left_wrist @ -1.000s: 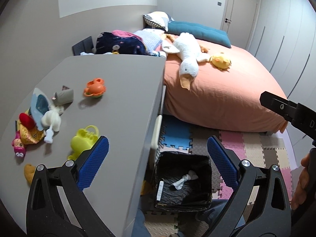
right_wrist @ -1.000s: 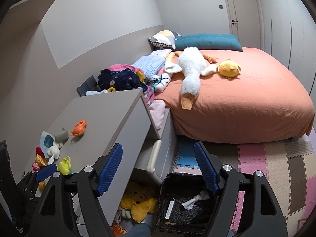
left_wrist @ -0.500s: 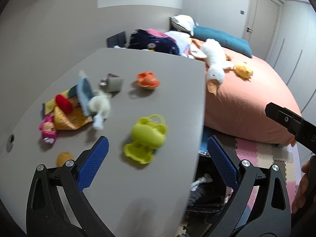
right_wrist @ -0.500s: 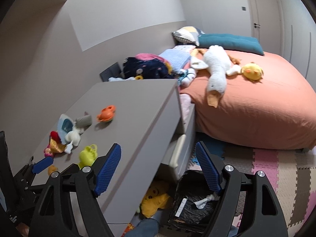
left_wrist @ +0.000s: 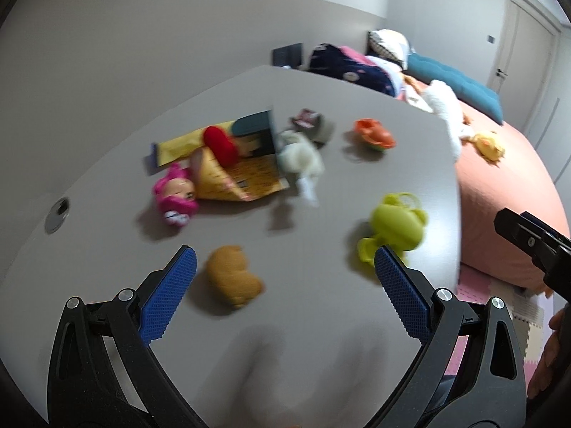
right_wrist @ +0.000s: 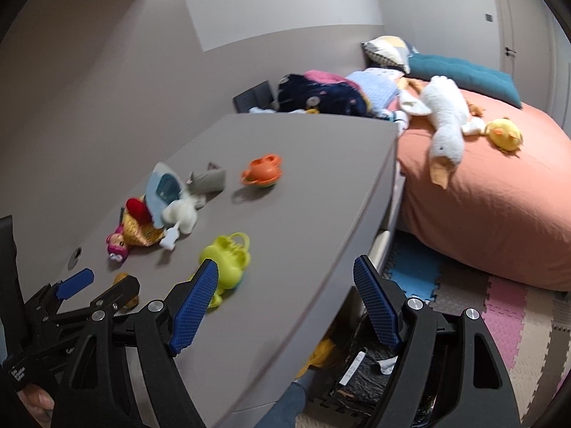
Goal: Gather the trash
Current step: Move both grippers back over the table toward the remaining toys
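My left gripper (left_wrist: pixel 285 278) is open and empty over the grey desk (left_wrist: pixel 321 321), just behind a small brown toy (left_wrist: pixel 232 274). Beyond lie a yellow wrapper (left_wrist: pixel 235 174), a crumpled white tissue (left_wrist: pixel 299 157) and a grey wrapper (left_wrist: pixel 317 125). My right gripper (right_wrist: pixel 285 296) is open and empty above the desk's right edge (right_wrist: pixel 357 249). The black trash bin (right_wrist: pixel 360 374) sits on the floor below it, with white scraps inside. The left gripper (right_wrist: pixel 96 281) shows in the right wrist view at the lower left.
Toys lie on the desk: a pink doll (left_wrist: pixel 175 196), a green plastic toy (left_wrist: pixel 396 224), an orange one (left_wrist: pixel 374 135) and a red piece (left_wrist: pixel 221 142). A bed (right_wrist: pixel 499 185) with a plush goose (right_wrist: pixel 446 121) stands to the right. Foam mats (right_wrist: pixel 506 317) cover the floor.
Both grippers have swung left, away from the bin and over the desk. The left one has come close to the brown toy and the wrapper pile. Both stay open.
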Tool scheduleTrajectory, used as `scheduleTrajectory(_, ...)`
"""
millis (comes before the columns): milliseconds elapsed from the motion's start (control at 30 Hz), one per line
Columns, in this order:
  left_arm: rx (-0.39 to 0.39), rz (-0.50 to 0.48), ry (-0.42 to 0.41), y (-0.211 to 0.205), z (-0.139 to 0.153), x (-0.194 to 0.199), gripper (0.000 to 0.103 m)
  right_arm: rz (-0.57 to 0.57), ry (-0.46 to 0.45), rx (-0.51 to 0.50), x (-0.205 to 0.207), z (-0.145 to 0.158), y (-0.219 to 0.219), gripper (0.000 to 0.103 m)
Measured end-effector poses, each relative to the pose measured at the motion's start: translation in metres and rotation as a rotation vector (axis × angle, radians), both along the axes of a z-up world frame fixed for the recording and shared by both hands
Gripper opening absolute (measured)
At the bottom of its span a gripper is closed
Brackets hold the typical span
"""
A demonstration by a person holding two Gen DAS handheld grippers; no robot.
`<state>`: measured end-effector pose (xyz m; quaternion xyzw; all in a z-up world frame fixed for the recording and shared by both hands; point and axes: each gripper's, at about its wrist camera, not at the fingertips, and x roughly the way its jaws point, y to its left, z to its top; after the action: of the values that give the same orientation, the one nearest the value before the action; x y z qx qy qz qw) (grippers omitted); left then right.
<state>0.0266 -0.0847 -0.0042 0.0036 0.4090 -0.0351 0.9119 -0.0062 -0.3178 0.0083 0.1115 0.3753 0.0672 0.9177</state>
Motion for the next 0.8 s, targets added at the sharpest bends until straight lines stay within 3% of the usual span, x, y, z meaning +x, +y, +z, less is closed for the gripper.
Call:
scheduleTrajectory(133, 0.018, 0.049, 0.005, 0.015, -0.006, 0.002, 0.096, 0.032, 0.017, 0.003, 0.008, -0.007, 0.016, 0.079)
scheduleTrajectory(333, 0.031, 0.069, 0.03, 0.026, -0.016, 0.007, 0.087, 0.078, 0.046, -0.006, 0.021, -0.02, 0.038, 0.079)
scheduleTrajectory(800, -0.002, 0.079, 0.111, 0.04, -0.042, 0.02, 0.04, 0.122, 0.102, -0.056, 0.055, -0.048, 0.07, 0.079)
